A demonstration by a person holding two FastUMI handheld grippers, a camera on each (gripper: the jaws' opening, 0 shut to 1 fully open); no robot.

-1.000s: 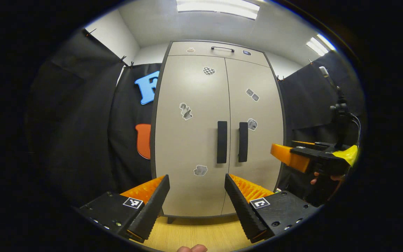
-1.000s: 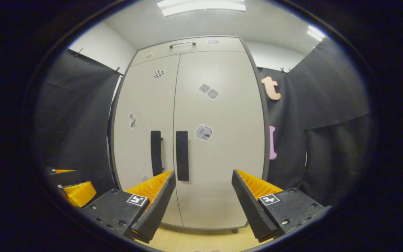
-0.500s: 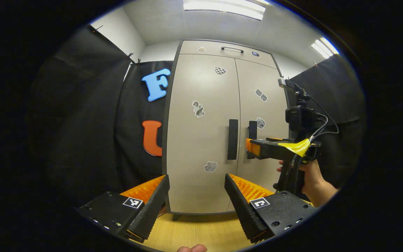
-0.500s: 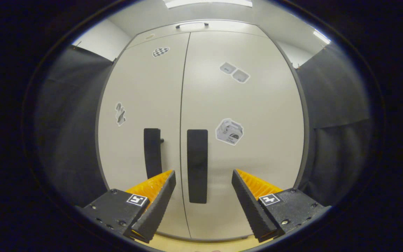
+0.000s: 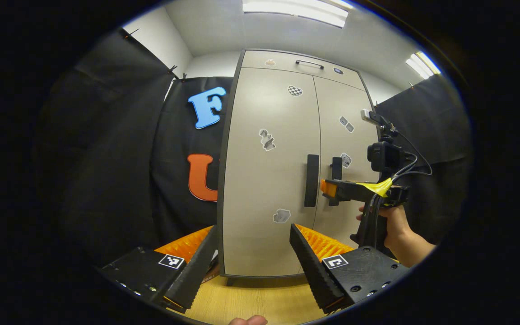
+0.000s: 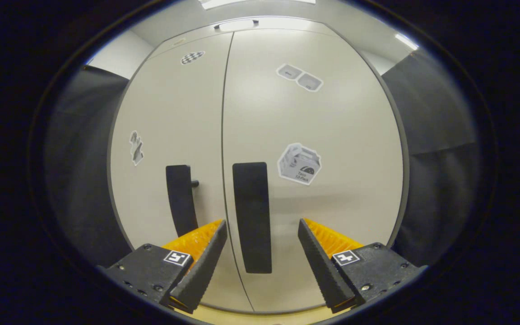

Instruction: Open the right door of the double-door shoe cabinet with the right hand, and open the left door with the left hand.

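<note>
The step in hand is reaching for the right door's handle (image 6: 252, 216): the right claw (image 6: 262, 246), fingers apart, faces it close up, the handle between its fingertips but seemingly untouched. Next it should advance, close, and pull. The left claw (image 5: 254, 250), also apart, waits well back from the shut cabinet (image 5: 269, 180). Actual contact is hard to judge.

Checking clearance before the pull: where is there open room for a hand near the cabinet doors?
Free: the yellow wooden floor before the beige double-door cabinet, and the gap beside the black booth cloth on its left. Crowded: the middle, where the black right door handle sits between the open right gripper fingers, close beside the black left door handle. The left gripper hangs back, open.
</note>
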